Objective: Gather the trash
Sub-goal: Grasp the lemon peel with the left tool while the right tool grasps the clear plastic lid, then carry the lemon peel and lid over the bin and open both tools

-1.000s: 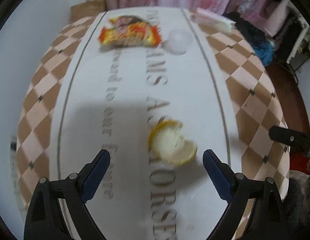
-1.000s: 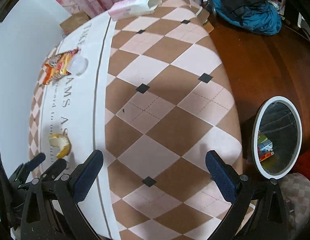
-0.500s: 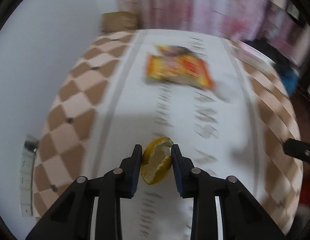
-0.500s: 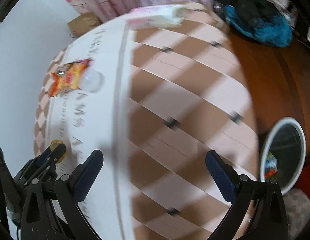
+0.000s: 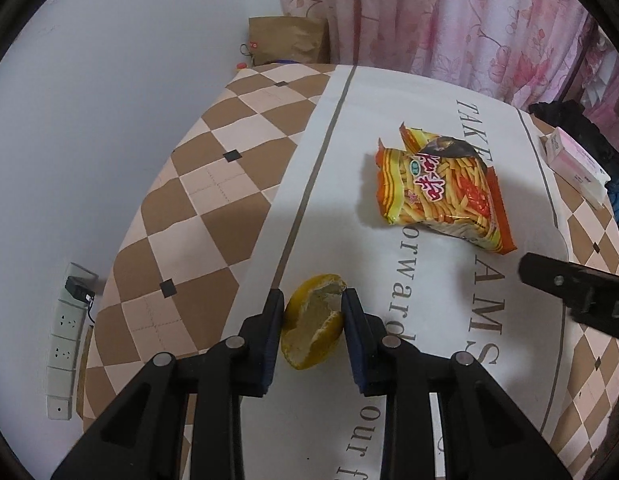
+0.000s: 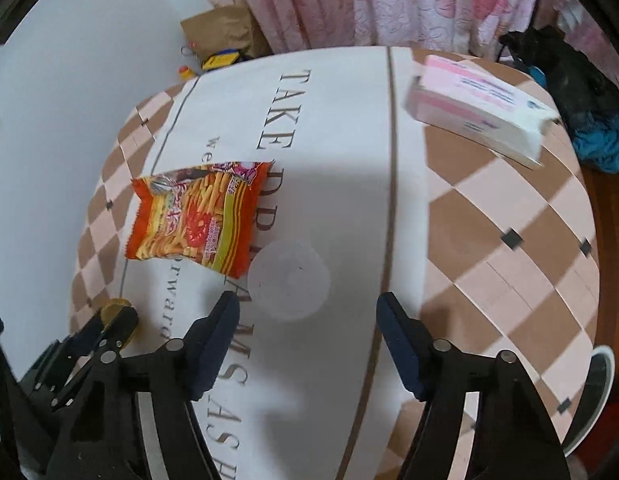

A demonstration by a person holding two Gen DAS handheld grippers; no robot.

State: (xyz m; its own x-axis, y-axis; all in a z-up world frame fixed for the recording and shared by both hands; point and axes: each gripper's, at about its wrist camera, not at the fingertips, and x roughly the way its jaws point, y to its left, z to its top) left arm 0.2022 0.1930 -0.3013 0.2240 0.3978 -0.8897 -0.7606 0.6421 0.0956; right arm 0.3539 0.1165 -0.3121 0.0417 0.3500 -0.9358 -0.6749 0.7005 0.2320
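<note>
My left gripper (image 5: 312,312) is pinched onto the orange peel (image 5: 311,322), one pad on each side of its curled rind, and from how it sits between the fingers I judge it is lifted off the table (image 5: 213,184), though I cannot be sure of that. The peel is thin and springy, so I want a steady squeeze and a level wrist while I carry it; a hard twist could let it pop out sideways. My right gripper (image 6: 307,312) is spread wide with nothing in it, hanging just short of the clear plastic lid (image 6: 288,280), which lies flat on the white runner of the cloth. That lid is low and slick, so I judge the best approach is to come down with the fingers straddling its rim and close across the widest part, rather than scraping at the top. Its left edge touches or overlaps the corner of the snack wrapper (image 6: 195,220), so I should take care not to drag the wrapper along; it can be a separate grab. Further out, the pink tissue box (image 6: 475,108) sits near the far edge and looks like it belongs there rather than being trash. The bin (image 6: 593,396) shows only as a white rim low on my right, off the table edge, so both loads should travel that way.
</note>
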